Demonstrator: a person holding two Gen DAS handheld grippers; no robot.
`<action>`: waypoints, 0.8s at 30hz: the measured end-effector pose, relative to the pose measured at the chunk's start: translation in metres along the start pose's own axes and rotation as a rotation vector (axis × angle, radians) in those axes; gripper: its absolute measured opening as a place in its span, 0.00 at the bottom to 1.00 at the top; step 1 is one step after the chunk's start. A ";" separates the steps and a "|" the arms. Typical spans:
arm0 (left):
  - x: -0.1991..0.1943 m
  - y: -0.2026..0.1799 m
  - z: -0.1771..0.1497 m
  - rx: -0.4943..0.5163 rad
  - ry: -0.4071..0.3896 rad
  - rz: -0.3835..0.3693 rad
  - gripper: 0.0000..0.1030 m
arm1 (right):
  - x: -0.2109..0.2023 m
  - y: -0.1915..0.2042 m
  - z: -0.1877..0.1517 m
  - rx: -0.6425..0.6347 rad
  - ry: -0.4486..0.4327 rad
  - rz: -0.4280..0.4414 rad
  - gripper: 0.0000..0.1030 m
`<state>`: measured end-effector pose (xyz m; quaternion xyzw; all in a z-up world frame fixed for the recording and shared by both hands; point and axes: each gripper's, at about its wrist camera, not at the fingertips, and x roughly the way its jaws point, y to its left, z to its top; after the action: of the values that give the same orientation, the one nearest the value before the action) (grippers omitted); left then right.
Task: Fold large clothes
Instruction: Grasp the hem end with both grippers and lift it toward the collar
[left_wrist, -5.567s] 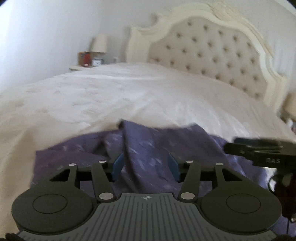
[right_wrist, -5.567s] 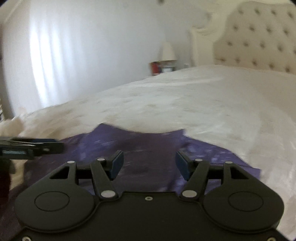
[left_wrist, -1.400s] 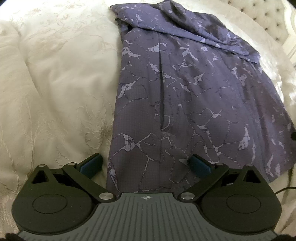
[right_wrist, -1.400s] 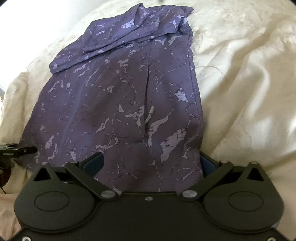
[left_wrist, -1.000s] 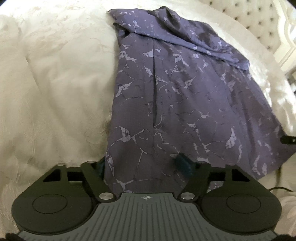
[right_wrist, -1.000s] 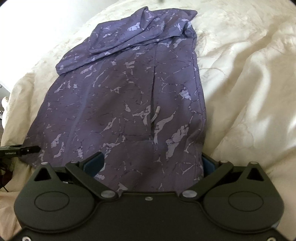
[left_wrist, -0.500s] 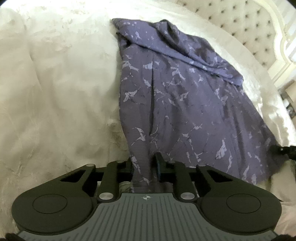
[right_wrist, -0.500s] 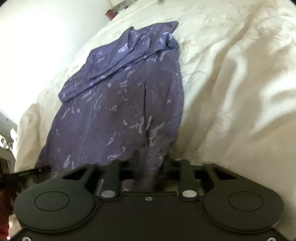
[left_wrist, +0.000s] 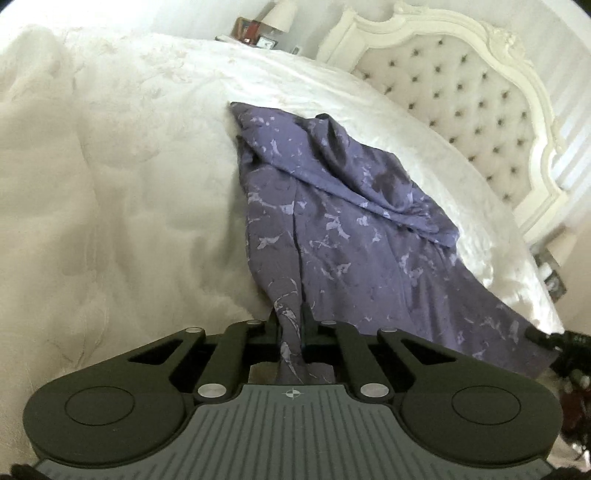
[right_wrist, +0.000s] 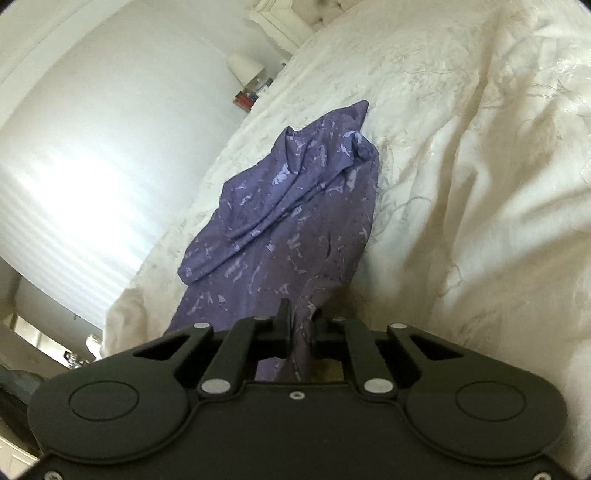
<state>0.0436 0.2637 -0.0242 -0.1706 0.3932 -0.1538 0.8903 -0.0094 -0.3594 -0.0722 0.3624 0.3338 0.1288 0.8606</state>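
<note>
A purple patterned garment (left_wrist: 351, 240) lies spread along the cream bedcover (left_wrist: 110, 192), its far end folded over. My left gripper (left_wrist: 290, 317) is shut on the near left corner of its hem, and cloth bunches between the pads. In the right wrist view the same garment (right_wrist: 288, 229) runs away from my right gripper (right_wrist: 299, 314), whose jaws are closing on the other near corner, with fabric pinched between them. The right gripper's tip (left_wrist: 554, 338) also shows at the garment's far right edge in the left wrist view.
A tufted cream headboard (left_wrist: 480, 103) stands at the bed's right end. A bedside table with a lamp (left_wrist: 277, 18) and small items sits beyond the bed. A bright curtained window (right_wrist: 74, 184) fills the left of the right wrist view. Rumpled bedcover (right_wrist: 480, 184) lies to the right of the garment.
Both grippers went from wide open around the hem to pinched on its corners. Both have lifted and tilted up, so the headboard and window now show and the near hem is gathered.
</note>
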 end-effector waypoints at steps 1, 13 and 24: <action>0.002 -0.001 0.000 0.011 0.011 0.004 0.07 | 0.002 0.001 0.000 -0.011 0.010 -0.006 0.16; 0.026 0.018 -0.008 -0.052 0.210 0.027 0.08 | 0.017 0.003 -0.010 -0.085 0.126 -0.115 0.23; 0.029 0.013 -0.015 -0.017 0.248 0.005 0.12 | 0.027 0.006 -0.015 -0.131 0.219 -0.156 0.30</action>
<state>0.0529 0.2607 -0.0574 -0.1567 0.5020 -0.1683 0.8337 0.0008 -0.3343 -0.0884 0.2621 0.4438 0.1218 0.8483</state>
